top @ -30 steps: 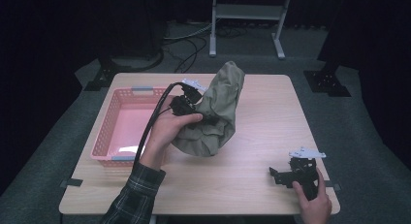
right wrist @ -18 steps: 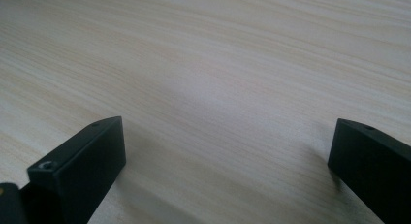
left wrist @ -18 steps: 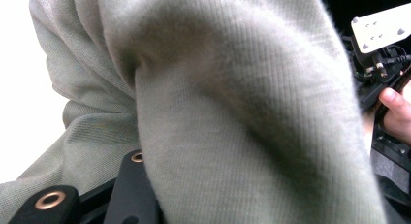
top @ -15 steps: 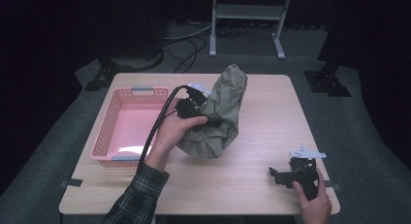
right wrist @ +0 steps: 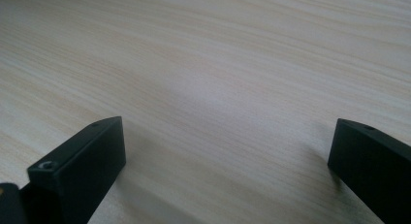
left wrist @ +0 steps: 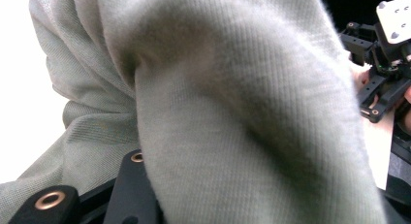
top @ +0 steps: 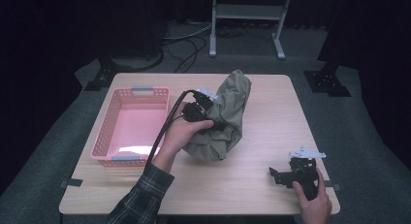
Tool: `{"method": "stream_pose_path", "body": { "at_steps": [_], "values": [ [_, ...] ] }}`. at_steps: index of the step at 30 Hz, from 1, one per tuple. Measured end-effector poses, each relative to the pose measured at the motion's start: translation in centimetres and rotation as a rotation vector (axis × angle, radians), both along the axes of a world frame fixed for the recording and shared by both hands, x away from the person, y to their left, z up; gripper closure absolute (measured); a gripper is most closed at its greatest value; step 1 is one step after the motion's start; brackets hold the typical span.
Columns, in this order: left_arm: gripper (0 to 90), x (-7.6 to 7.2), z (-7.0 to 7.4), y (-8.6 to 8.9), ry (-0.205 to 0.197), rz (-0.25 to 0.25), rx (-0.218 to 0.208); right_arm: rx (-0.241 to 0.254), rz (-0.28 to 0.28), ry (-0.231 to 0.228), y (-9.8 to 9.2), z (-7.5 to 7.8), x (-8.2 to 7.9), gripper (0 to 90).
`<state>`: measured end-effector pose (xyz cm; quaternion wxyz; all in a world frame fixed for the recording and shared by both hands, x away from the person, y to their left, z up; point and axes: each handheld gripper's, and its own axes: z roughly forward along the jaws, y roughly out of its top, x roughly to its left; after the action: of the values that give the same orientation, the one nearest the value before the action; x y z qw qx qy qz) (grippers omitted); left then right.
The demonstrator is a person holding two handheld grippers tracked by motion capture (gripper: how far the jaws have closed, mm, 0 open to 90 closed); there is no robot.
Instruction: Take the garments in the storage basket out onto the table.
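Note:
An olive-grey garment (top: 228, 117) is bunched up at the middle of the wooden table (top: 276, 122), one end rising in a peak. My left gripper (top: 217, 116) is pushed into its left side, jaws buried in the folds and shut on the cloth. In the left gripper view the knit garment (left wrist: 218, 103) drapes over the jaws. My right gripper (top: 278, 176) rests on the table at the front right, held by a hand. Its jaws stand wide apart over bare wood, the right gripper (right wrist: 228, 151) holding nothing.
A pink plastic basket (top: 104, 136) stands on the left part of the table, beside the garment. A black cable (top: 162, 132) trails from the left gripper along the forearm. Behind the table are a metal stand (top: 247, 20) and floor cables.
The left hand and its gripper have shifted a little to the right and toward the front, with the garment moving along. The right gripper has stayed put.

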<state>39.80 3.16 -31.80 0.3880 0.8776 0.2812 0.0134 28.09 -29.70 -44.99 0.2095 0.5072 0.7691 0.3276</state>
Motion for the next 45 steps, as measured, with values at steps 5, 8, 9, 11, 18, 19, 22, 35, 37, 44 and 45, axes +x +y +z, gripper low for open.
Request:
{"method": "stream_pose_path", "body": {
  "at_steps": [5,8,9,11,18,19,22,35,37,44,45],
  "values": [
    [54.8,0.0,-0.6,-0.6,0.006,0.001,0.012,0.000,0.000,0.000,0.0,0.0,0.0,0.0],
    [54.7,0.1,-1.0,-0.9,0.009,-0.002,0.019,0.000,0.000,0.000,0.0,0.0,0.0,0.0],
    [54.7,0.1,-1.1,-1.1,0.010,-0.001,0.021,0.000,0.000,0.000,0.0,0.0,0.0,0.0],
    [54.7,0.1,-1.4,-1.3,0.011,-0.006,0.032,0.000,0.000,0.001,0.0,0.0,0.0,0.0],
    [54.7,0.1,-2.2,-2.1,0.013,-0.011,0.047,0.000,0.001,0.000,0.0,0.0,0.0,0.0],
    [54.8,0.1,-2.3,-2.2,0.014,-0.010,0.049,0.000,0.001,0.000,0.0,0.0,0.0,0.0],
    [54.8,0.1,-2.8,-2.5,0.018,-0.011,0.053,-0.001,0.001,0.000,0.0,0.0,0.0,0.0],
    [54.5,0.2,-4.8,-3.8,0.034,-0.020,0.077,0.001,-0.001,0.002,0.0,0.0,0.0,0.0],
    [54.5,0.3,-5.1,-4.0,0.033,-0.018,0.078,0.000,0.000,0.002,0.0,0.0,0.0,0.0],
    [54.4,0.6,-6.3,-4.4,0.024,-0.008,0.085,0.000,0.000,0.002,0.0,0.0,0.0,0.0],
    [54.4,0.6,-6.5,-4.5,0.024,-0.007,0.090,0.000,0.000,0.002,0.0,0.0,0.0,0.0]
  ]
}}
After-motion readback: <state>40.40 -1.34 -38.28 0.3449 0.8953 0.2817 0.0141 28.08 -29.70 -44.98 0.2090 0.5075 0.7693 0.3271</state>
